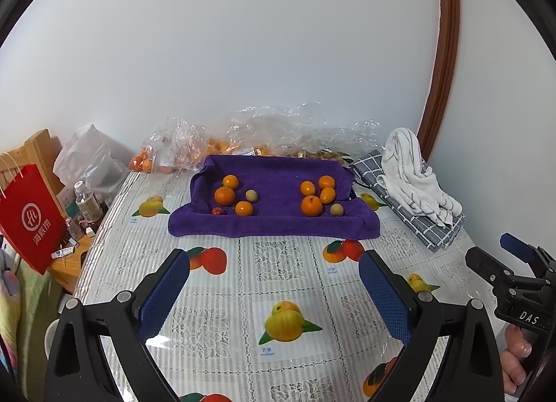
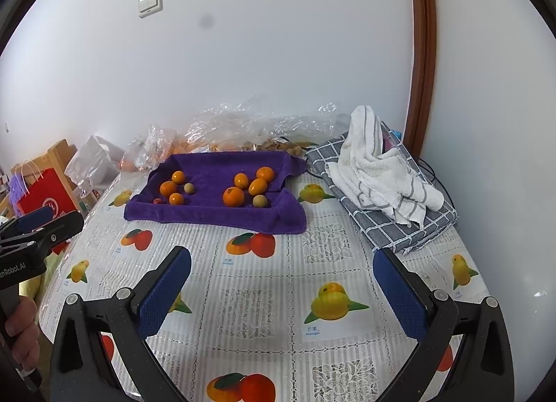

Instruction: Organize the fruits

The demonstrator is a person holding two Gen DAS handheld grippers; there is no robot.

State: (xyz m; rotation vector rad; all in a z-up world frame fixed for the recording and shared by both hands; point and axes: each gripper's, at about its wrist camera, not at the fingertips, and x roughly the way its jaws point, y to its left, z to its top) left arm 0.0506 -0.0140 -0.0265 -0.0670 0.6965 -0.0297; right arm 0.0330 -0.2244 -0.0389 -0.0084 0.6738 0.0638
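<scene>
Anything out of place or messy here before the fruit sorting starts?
Nothing spilled or damaged. The fruit sits in two loose clusters on the purple towel, whose edges are bunched up. A white towel lies crumpled on a folded checked cloth. Both grippers, left and right, are open and empty.
</scene>
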